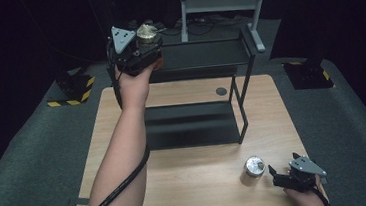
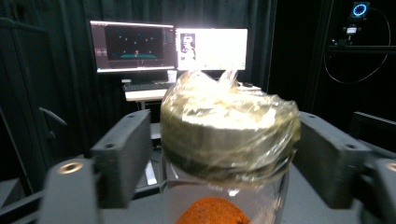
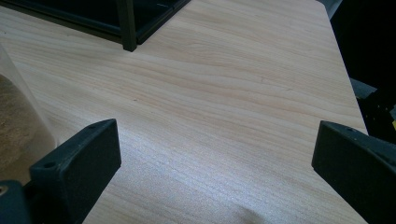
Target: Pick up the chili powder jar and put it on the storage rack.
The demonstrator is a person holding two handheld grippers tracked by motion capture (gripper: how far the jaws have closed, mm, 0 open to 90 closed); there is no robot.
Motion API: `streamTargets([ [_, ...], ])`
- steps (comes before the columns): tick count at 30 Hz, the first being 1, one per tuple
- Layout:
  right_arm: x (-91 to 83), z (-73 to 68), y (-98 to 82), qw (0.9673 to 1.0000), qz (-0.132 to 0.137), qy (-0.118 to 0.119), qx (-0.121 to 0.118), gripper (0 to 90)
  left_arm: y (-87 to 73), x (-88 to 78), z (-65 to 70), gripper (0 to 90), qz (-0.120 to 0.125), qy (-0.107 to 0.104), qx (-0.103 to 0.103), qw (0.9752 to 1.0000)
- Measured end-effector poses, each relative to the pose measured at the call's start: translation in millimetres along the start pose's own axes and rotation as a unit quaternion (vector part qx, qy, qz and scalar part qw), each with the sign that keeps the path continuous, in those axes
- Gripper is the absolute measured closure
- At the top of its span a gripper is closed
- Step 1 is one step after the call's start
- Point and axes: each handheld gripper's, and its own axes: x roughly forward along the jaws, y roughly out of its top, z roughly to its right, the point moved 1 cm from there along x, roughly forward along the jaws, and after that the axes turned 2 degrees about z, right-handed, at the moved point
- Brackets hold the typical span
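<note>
A glass jar [image 2: 224,140] with crinkled plastic wrap over its lid sits between the jaws of the left hand-held gripper [image 1: 146,42], raised to the top tier of a black metal shelf [image 1: 202,56] at the far side of the table [image 1: 198,182]. In the left gripper view there is a visible gap between the left jaw and the lid, so the jaws stand apart and are not clamping; the right jaw is close to the wrap, and whether it touches cannot be told. Orange powder shows low in the jar.

Risk one — whether the jar's base is fully on the shelf cannot be seen; if it overhangs the edge, loosened jaws would likely let it tip or fall.

Risk two — pulling back could snag a jaw on the loose wrap and drag the jar over.

A second jar [image 1: 255,166] stands on the table just beside the right hand-held gripper [image 1: 282,173], whose jaws are wide apart on nothing. A careless sweep there could knock it.
</note>
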Motion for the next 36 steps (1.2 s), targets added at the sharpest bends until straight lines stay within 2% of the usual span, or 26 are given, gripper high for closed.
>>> streamTargets([
  [2, -0.1, 0.0, -0.1, 1.0, 0.0, 0.0, 0.0, 0.3, -1.6, -2.0, 3.0, 11.6, 0.0, 0.006, 0.009, 0.9999],
  [5, 0.0, -0.1, -0.3, 1.0, 0.001, 0.0, -0.001, 0.3, -3.4, -5.9, 3.2, 0.9, 0.008, 0.001, 0.003, 1.0],
  [15, 0.1, -1.2, -0.1, 1.0, 0.0, -0.002, -0.004, 0.3, 0.3, -21.3, 11.6, 0.3, 0.001, 0.009, 0.008, 0.9999],
  [21, 0.1, -1.6, 0.2, 1.0, -0.001, -0.002, -0.005, 0.3, -2.5, -35.6, 14.8, 0.3, 0.015, 0.006, 0.011, 0.9998],
  [29, 0.1, -2.8, 0.5, 0.9999, -0.001, -0.002, -0.01, 0.3, -9.2, -58.4, 26.7, 0.3, 0.028, 0.004, 0.021, 0.9994],
  [36, 0.3, -3.2, 0.7, 0.9999, -0.002, -0.003, -0.012, 0.3, -12.9, -77.5, 33.5, 0.3, 0.029, 0.005, 0.029, 0.9992],
])
